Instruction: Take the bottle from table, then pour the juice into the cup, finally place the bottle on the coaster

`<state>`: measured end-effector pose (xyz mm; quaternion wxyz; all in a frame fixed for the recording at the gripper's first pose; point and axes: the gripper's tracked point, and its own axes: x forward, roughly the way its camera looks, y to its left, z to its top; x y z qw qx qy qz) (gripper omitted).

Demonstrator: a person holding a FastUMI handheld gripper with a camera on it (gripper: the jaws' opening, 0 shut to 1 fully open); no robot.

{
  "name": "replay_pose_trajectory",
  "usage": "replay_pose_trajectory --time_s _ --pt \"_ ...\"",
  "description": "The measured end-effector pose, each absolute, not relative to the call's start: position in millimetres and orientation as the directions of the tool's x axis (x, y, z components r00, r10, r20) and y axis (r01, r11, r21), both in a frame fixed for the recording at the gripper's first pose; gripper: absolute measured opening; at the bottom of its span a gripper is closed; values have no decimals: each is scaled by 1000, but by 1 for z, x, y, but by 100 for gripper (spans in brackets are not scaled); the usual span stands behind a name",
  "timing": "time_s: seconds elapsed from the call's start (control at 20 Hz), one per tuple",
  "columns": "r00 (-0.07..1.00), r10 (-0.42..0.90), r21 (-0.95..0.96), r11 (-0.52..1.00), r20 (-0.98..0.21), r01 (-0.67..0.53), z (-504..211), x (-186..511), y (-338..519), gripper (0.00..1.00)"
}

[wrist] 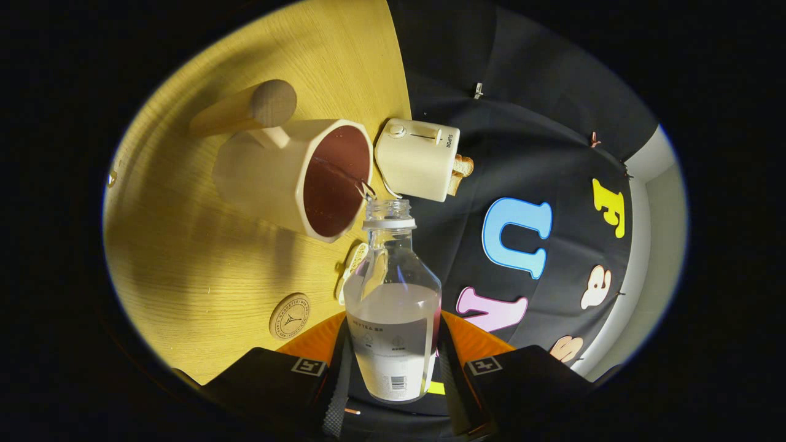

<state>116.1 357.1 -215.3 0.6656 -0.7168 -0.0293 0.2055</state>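
Big round wooden table point(202, 258) takes up most of the space. On it sits a cream cup point(295, 178) with a dark red inside and a wooden handle, and a cream toaster point(417, 159) with toast just beside it. The gripper point(393, 362) is clamped on a clear bottle point(393, 307), tipped with its open mouth at the cup's rim, liquid streaming in. A small round wooden coaster point(290, 315) lies near the fingers.

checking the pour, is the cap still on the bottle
No, the bottle, held between the tongs, has a bare open neck tipped at the cup, with a thin stream crossing to the rim.
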Motion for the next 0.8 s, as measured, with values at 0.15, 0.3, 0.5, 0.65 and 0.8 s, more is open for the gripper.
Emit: replay_pose_trajectory --time_s 0.15,0.3,0.5,0.65,0.8 --pt "912 322 -967 -125 -253 -224 -214 115 358 68" --pt "912 323 -966 -139 -254 -220 -216 114 356 68" --pt "911 330 -966 -159 -247 -204 -213 113 356 68" --pt "911 332 -965 -174 -245 -196 -210 116 356 68" --pt "911 338 -965 -192 -237 -180 -207 114 357 68"
